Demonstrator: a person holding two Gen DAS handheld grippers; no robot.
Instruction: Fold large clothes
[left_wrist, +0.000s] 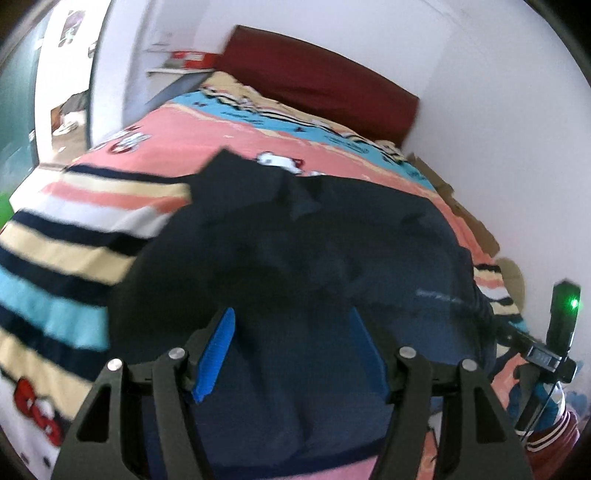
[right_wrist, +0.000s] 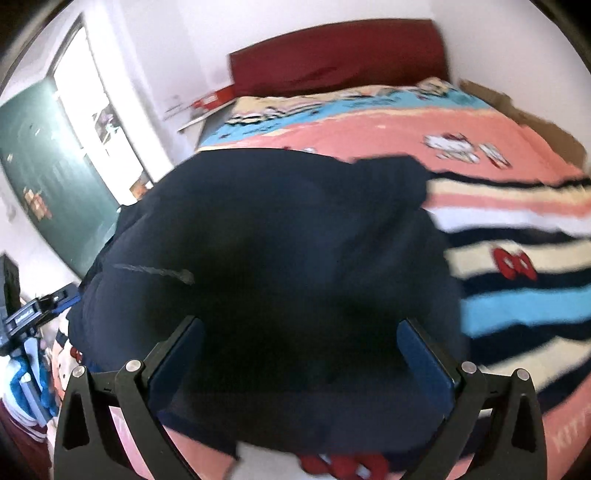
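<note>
A dark navy garment (left_wrist: 314, 258) lies bunched on a bed with a striped cartoon blanket (left_wrist: 74, 229). My left gripper (left_wrist: 291, 332) is open, its blue-padded fingers (left_wrist: 216, 354) standing wide apart just over the garment's near edge. In the right wrist view the same garment (right_wrist: 277, 240) fills the middle. My right gripper (right_wrist: 301, 343) is open too, its fingers (right_wrist: 424, 358) wide apart over the dark cloth. Neither holds cloth that I can see. The other gripper shows at the right edge of the left wrist view (left_wrist: 554, 347).
A dark red headboard (left_wrist: 321, 85) stands against the white wall. Cardboard (left_wrist: 461, 210) lies between bed and wall. An open doorway (right_wrist: 99, 122) and a green door (right_wrist: 48, 177) are on the left. Clutter sits by the bed's foot (right_wrist: 33, 380).
</note>
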